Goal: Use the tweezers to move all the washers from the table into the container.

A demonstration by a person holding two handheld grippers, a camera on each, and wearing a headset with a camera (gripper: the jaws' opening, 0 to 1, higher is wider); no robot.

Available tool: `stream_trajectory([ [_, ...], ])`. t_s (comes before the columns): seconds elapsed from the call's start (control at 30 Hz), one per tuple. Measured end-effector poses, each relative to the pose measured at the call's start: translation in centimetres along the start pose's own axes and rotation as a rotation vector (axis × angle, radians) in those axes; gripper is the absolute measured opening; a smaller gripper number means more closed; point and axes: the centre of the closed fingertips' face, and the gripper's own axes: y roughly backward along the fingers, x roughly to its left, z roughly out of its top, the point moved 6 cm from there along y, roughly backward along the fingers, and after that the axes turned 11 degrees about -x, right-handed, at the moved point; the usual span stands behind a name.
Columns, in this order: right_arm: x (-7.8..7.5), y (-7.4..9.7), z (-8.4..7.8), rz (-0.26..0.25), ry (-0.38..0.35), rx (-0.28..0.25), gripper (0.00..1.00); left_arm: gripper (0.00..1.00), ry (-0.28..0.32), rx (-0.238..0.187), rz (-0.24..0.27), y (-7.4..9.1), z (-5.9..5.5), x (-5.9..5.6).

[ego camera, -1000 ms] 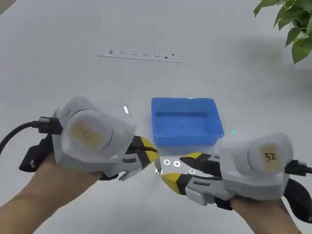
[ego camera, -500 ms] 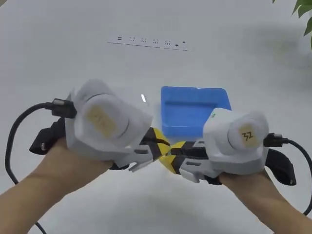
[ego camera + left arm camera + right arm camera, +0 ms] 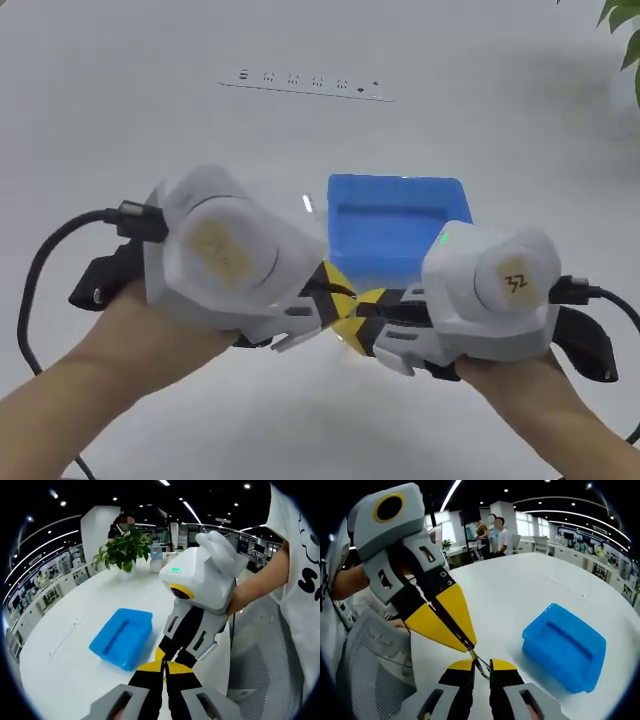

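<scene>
White table [image 3: 120, 130], tweezers [image 3: 478, 663] mostly hidden inside left tool [image 3: 165, 669]

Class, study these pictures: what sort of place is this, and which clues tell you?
Probably a large open-plan office or lab: long ceiling light strips, rows of desks behind, and a leafy plant at the far edge of the white table.

The left hand [image 3: 130, 335] and right hand [image 3: 510, 378] hold their grippers tip to tip: the left gripper [image 3: 338, 290] with fingers [image 3: 447, 615] pressed together, the right gripper [image 3: 362, 318] with fingers narrowly parted.
</scene>
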Motion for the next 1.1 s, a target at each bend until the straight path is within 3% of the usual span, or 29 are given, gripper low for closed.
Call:
stream_trajectory([
  [0.43, 0.0, -0.2, -0.5, 0.0, 0.015, 0.016, 0.05, 0.0, -0.016, 0.002, 0.001, -0.4, -0.2, -0.3],
  [0.6, 0.3, 0.0, -0.4, -0.017, 0.103, 0.052, 0.04, 0.0, -0.042, 0.023, -0.011, -0.8, 0.1, -0.6],
  [0.67, 0.3, 0.1, -0.4, -0.02, 0.105, 0.06, 0.03, 0.0, -0.063, 0.033, -0.018, -1.0, 0.3, -0.7],
  [1.1, 0.0, 2.1, 2.8, -0.049, 0.153, 0.038, 0.03, 0.0, -0.121, -0.005, -0.006, 0.1, 3.6, -0.4],
])
